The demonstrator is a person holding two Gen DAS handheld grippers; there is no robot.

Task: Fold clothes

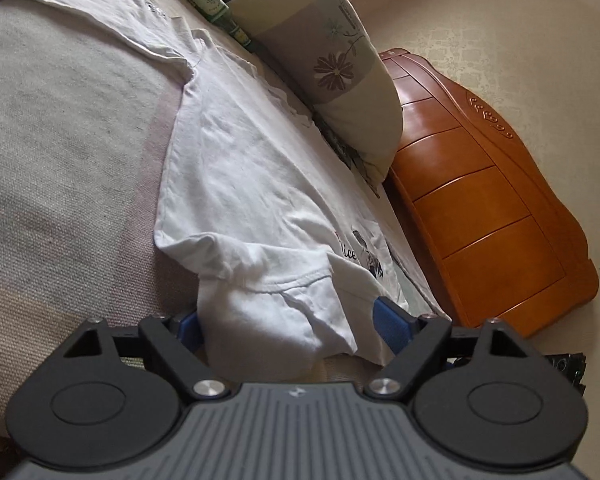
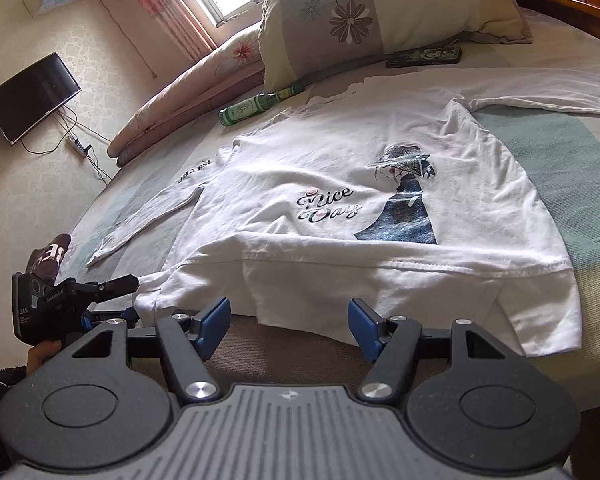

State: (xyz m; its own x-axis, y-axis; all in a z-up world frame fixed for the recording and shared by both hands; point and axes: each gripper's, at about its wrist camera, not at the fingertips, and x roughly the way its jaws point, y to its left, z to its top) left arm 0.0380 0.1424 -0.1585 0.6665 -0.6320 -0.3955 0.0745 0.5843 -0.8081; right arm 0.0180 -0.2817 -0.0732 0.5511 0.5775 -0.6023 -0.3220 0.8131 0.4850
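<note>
A white long-sleeved shirt (image 2: 340, 168) with a "Nice Day" print lies spread on the bed, hem towards me. My right gripper (image 2: 289, 320) stands open at the middle of the hem, whose edge just reaches in between the blue pads (image 2: 216, 316). My left gripper (image 1: 288, 320) is open around the hem's left corner (image 1: 268, 312). That cloth bunches between the jaws, and the right pad (image 1: 388, 318) shows beside it. In the right wrist view the left gripper (image 2: 128, 298) sits at the same corner, held by a hand (image 2: 40, 356).
A flowered pillow (image 2: 380, 12), a green bottle (image 2: 256, 106) and a dark flat case (image 2: 424, 56) lie beyond the shirt. A dark red garment (image 2: 56, 252) sits at the left. The wooden headboard (image 1: 480, 200) bounds the bed. A folded quilt (image 2: 188, 92) lies by the window.
</note>
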